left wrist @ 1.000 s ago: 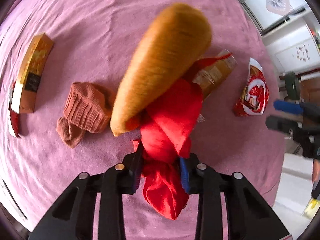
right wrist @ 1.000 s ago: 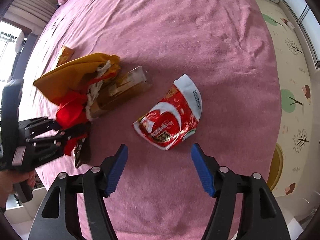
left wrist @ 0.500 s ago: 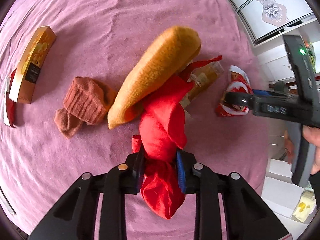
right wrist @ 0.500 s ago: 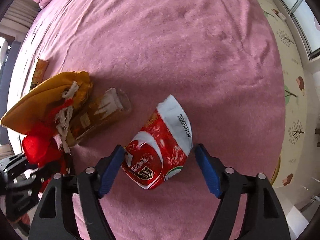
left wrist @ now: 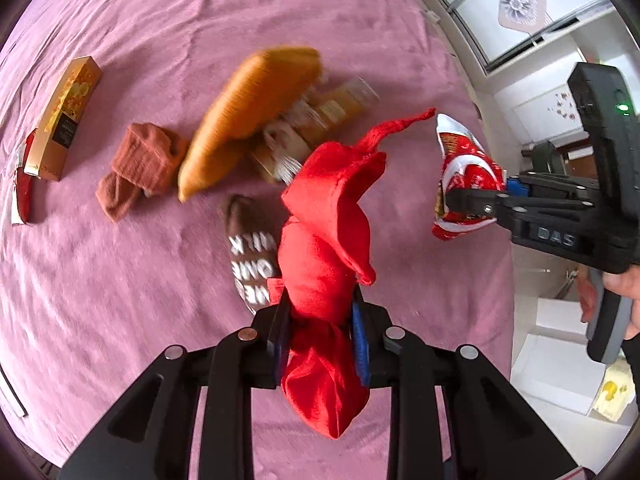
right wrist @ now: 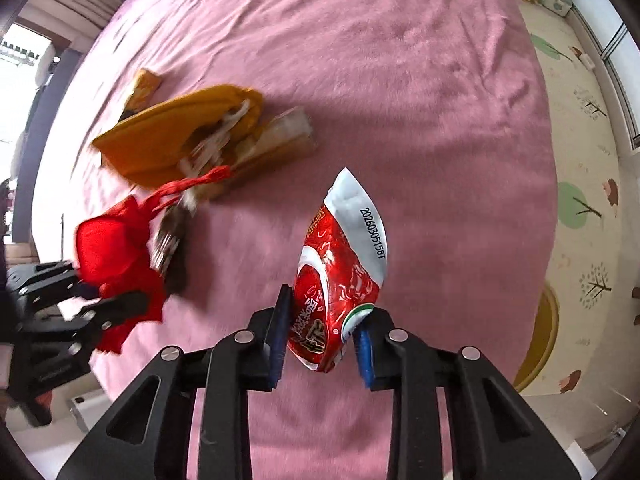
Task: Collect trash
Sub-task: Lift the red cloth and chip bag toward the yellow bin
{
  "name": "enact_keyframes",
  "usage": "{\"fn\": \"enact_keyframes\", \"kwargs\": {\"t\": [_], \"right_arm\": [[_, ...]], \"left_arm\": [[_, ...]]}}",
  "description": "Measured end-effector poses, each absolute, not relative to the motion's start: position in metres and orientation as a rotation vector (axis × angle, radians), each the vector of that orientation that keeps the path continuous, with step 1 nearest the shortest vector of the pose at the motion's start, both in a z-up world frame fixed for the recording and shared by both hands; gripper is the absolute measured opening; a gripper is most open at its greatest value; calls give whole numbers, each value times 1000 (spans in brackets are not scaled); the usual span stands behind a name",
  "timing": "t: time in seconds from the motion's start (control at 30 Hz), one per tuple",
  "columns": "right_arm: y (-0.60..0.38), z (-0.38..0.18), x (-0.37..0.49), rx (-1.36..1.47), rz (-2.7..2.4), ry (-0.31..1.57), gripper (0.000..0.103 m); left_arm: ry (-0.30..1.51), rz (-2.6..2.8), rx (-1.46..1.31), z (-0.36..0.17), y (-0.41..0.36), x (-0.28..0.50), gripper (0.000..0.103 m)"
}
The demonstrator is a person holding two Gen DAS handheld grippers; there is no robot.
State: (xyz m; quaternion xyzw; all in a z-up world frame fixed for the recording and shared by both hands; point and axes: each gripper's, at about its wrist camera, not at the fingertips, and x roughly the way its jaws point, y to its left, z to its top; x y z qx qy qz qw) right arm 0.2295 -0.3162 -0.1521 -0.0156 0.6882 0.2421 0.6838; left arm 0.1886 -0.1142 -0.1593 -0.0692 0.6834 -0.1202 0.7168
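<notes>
The left gripper (left wrist: 320, 336) is clamped on a red cloth bag (left wrist: 326, 240), and the right gripper (right wrist: 322, 334) is pinching the lower end of a red snack wrapper (right wrist: 340, 280), which hangs clear of the bed. The trouble I'd expect is with that wrapper — it is slick and held only by its bottom end, so a quick swing could let it slide out. The bag is soft and bunched between the jaws, its mouth not plainly open from here; if the wrapper is meant to go inside, it could catch on the folds and drop back onto the blanket.

More remains scattered: a brown wrapper with white lettering (left wrist: 250, 260) lies just beside the bag, a clear packet (left wrist: 320, 120) sits half under an orange pouch (left wrist: 248, 112), and a gold box (left wrist: 64, 116) rests well off to the far side near a brown sock (left wrist: 140, 164).

All this lies on a wide pink blanket (right wrist: 380, 80) — plush, creased, a bed by the look of it. Beyond its edge there is a pale play mat printed with trees (right wrist: 580, 208), and windows along the wall.
</notes>
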Motion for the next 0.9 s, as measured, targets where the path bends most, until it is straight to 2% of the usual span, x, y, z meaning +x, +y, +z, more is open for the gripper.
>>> {"fn": "enact_keyframes", "kwargs": {"t": [0.33, 0.9], "right_arm": [[-371, -107, 165, -23, 543, 1498, 28], [-476, -90, 93, 102, 425, 1488, 29]], "left_arm": [[1508, -318, -112, -140, -165, 149, 26], [1522, -470, -33, -123, -278, 119, 26]]}}
